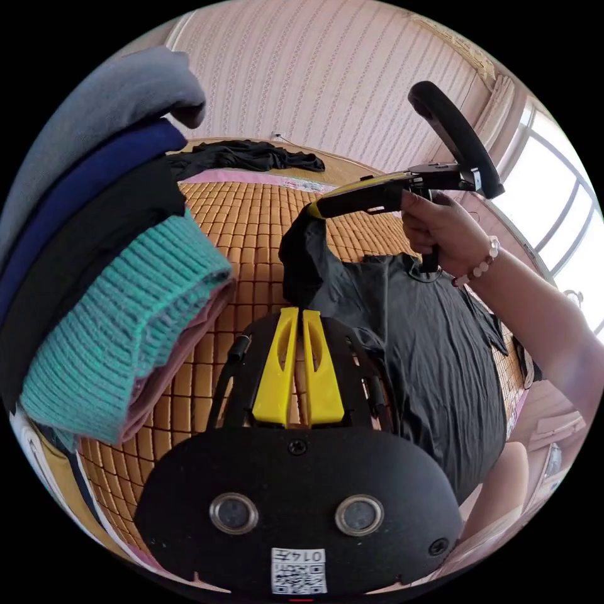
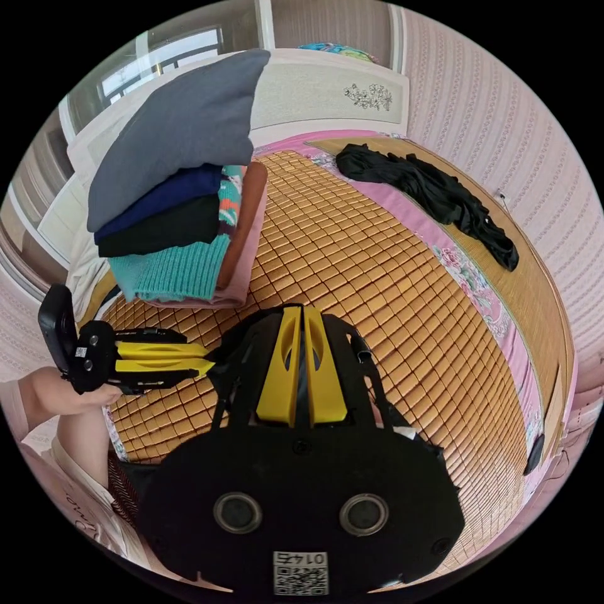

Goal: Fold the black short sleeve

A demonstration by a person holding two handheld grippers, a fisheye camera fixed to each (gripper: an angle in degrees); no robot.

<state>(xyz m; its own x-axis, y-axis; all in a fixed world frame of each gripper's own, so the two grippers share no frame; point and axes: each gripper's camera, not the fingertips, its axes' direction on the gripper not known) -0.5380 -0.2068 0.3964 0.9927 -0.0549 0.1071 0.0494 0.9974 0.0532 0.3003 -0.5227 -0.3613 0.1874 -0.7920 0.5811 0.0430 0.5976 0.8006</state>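
Observation:
The black short sleeve shirt (image 1: 428, 352) lies spread on the bamboo mat (image 1: 251, 214), to the right of my left gripper (image 1: 301, 313). The left gripper's yellow jaws are together, with nothing between them. A hand (image 1: 447, 236) holds my right gripper (image 1: 314, 211) above the shirt, shut on a bunched corner lifted off the mat. In the right gripper view, my right gripper (image 2: 301, 309) has a strip of black cloth between its jaws, and more shirt (image 2: 393, 415) hangs beside it. My left gripper (image 2: 204, 366) sits just to its left.
A stack of folded clothes (image 1: 113, 264) (image 2: 176, 207), grey on top and teal knit low down, stands close on the left. Another black garment (image 1: 251, 154) (image 2: 434, 189) lies crumpled at the mat's far edge by the wall. A window (image 1: 566, 207) is on the right.

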